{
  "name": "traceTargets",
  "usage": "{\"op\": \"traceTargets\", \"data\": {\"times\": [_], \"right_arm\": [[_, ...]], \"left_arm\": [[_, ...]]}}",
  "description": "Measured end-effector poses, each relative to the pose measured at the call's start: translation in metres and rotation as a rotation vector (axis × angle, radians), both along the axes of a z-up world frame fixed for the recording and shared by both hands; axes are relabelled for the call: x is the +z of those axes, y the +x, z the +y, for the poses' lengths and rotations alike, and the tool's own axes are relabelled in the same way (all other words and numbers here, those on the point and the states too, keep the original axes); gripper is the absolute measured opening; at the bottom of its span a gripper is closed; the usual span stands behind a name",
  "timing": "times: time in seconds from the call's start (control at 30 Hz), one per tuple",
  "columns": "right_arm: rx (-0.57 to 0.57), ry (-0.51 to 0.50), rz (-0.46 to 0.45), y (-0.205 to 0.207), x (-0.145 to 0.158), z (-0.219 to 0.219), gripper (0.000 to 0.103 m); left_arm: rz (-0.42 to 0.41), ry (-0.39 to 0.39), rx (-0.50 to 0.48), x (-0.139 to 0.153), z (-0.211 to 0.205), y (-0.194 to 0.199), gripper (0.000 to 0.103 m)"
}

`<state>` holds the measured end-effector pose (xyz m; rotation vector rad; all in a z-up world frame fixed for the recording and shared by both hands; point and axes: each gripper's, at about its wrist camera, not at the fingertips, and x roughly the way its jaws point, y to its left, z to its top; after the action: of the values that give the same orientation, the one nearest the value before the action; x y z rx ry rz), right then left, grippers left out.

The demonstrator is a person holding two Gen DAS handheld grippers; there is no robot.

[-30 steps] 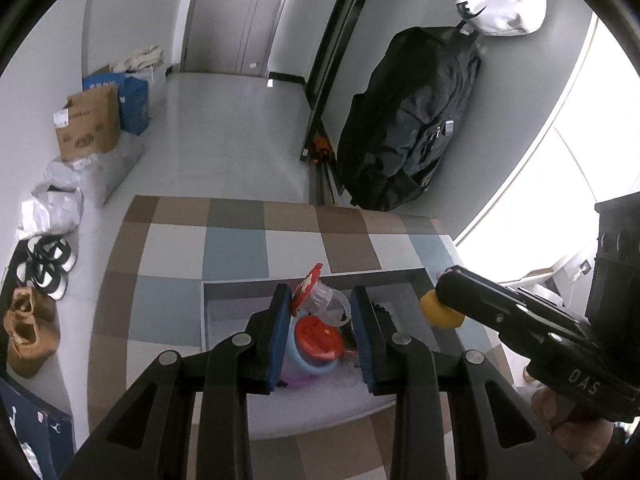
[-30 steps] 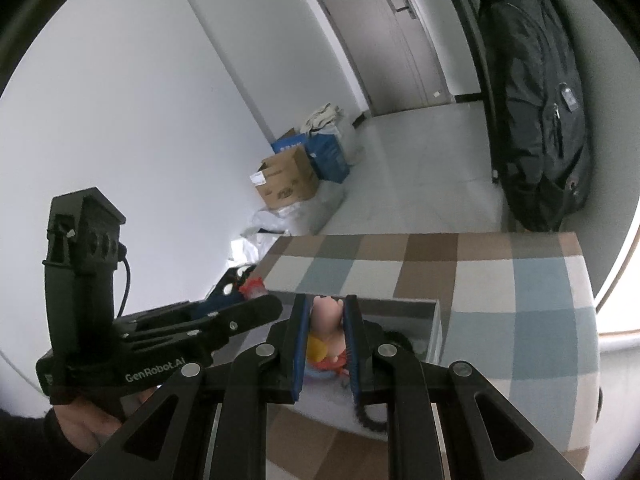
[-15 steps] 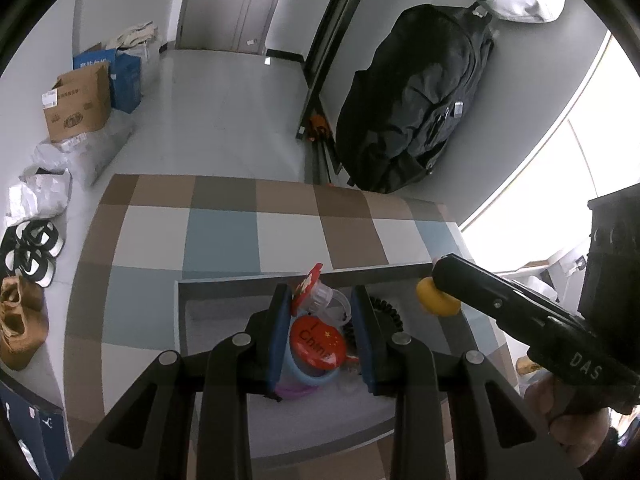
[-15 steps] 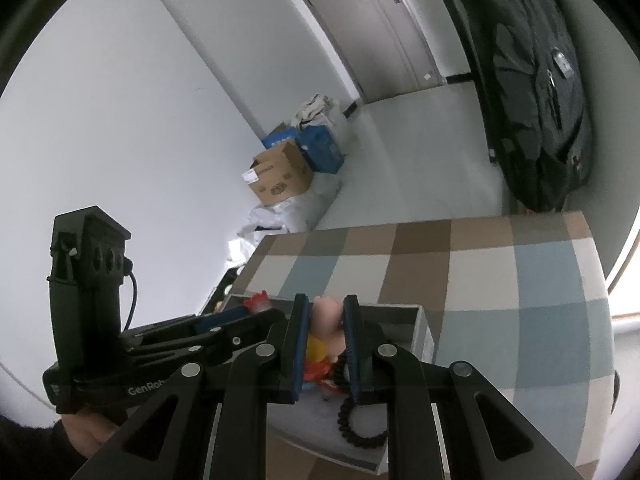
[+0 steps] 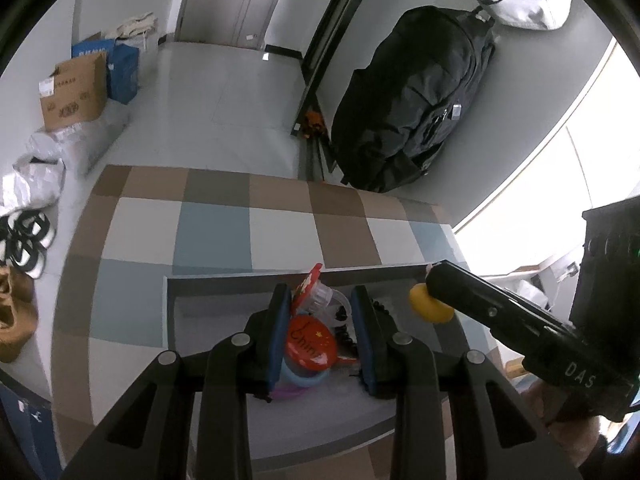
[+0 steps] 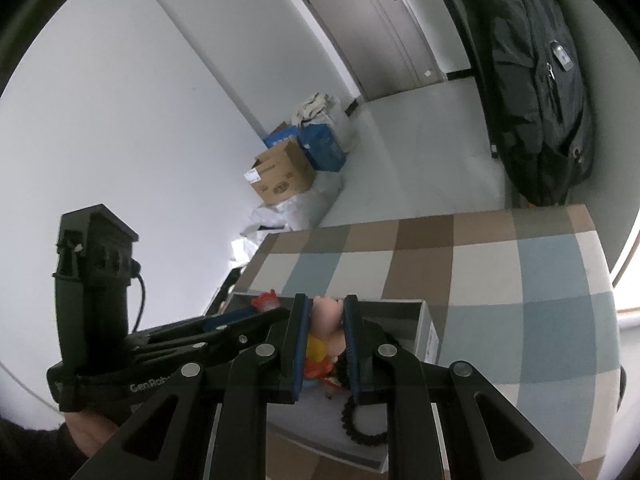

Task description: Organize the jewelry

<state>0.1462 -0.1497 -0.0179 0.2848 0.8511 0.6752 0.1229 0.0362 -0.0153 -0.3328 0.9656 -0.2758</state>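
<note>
Almost nothing has changed: both hands have kept nearly still. The left hand-held gripper [image 5: 320, 322] still pinches a round red badge with yellow stars [image 5: 310, 345], and the right hand-held gripper [image 6: 325, 330] stays pressed on a pink-and-yellow figurine [image 6: 323, 328]. Both hover over the shallow grey open box [image 5: 224, 283] on the checked desk [image 5: 216, 232]; neither piece is sorted yet.

We cannot tell whether the left gripper [image 5: 320, 334] presses the red badge [image 5: 310, 344] in the grey tray [image 5: 224, 282]. Its fingers [image 5: 366, 332] hide part of the black bead string [image 6: 360, 426] there. The tray's near corner is cut off.
</note>
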Motion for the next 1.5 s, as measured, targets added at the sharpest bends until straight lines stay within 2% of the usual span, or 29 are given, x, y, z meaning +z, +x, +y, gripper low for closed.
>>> {"op": "traceTargets", "data": {"times": [0.1, 0.23, 0.27, 0.3, 0.4, 0.47, 0.53, 0.63, 0.7, 0.87, 1.0, 1.13, 1.3, 1.37, 1.5], "right_arm": [[-0.009, -0.004, 0.014, 0.001, -0.003, -0.001, 0.017], [-0.017, 0.005, 0.012, 0.001, -0.001, -0.004, 0.019], [-0.017, 0.009, 0.009, 0.001, 0.0, -0.005, 0.019], [-0.018, 0.01, 0.005, 0.001, 0.001, -0.005, 0.021], [-0.04, 0.016, -0.003, -0.001, 0.003, -0.01, 0.04], [-0.046, 0.019, -0.003, -0.001, 0.003, -0.012, 0.042], [-0.051, 0.009, -0.01, -0.001, 0.003, -0.011, 0.06], [-0.051, 0.008, -0.017, -0.002, 0.004, -0.011, 0.065], [-0.053, 0.001, -0.024, -0.003, 0.004, -0.011, 0.072], [-0.053, -0.01, -0.034, -0.004, 0.005, -0.011, 0.078], [-0.053, -0.021, -0.061, -0.009, 0.008, -0.012, 0.083], [-0.059, -0.032, -0.092, -0.018, 0.011, -0.013, 0.095], [-0.063, -0.03, -0.13, -0.032, 0.016, -0.019, 0.103], [-0.07, -0.031, -0.145, -0.039, 0.017, -0.022, 0.103], [-0.084, -0.04, -0.174, -0.053, 0.022, -0.027, 0.103]], "left_arm": [[0.018, -0.019, -0.003, -0.002, 0.001, 0.001, 0.028], [0.008, -0.013, 0.007, 0.001, 0.0, 0.0, 0.053], [0.003, -0.015, 0.01, 0.001, 0.0, -0.001, 0.055], [-0.002, -0.018, 0.013, 0.002, 0.001, -0.001, 0.055], [0.004, -0.016, 0.022, 0.002, 0.002, -0.001, 0.055], [0.012, -0.001, 0.032, 0.0, 0.003, 0.0, 0.055], [0.016, 0.016, 0.046, -0.001, 0.003, 0.0, 0.055], [0.013, 0.033, 0.059, 0.0, 0.003, 0.0, 0.055], [0.006, 0.044, 0.066, 0.001, 0.003, -0.001, 0.055], [-0.022, 0.084, 0.091, 0.005, 0.002, -0.003, 0.066], [-0.063, 0.112, 0.121, 0.012, 0.004, -0.007, 0.069], [-0.103, 0.144, 0.145, 0.019, 0.004, -0.013, 0.075], [-0.169, 0.191, 0.155, 0.026, -0.001, -0.027, 0.079], [-0.202, 0.226, 0.168, 0.028, -0.003, -0.034, 0.079], [-0.243, 0.244, 0.202, 0.035, -0.003, -0.048, 0.08]]}}
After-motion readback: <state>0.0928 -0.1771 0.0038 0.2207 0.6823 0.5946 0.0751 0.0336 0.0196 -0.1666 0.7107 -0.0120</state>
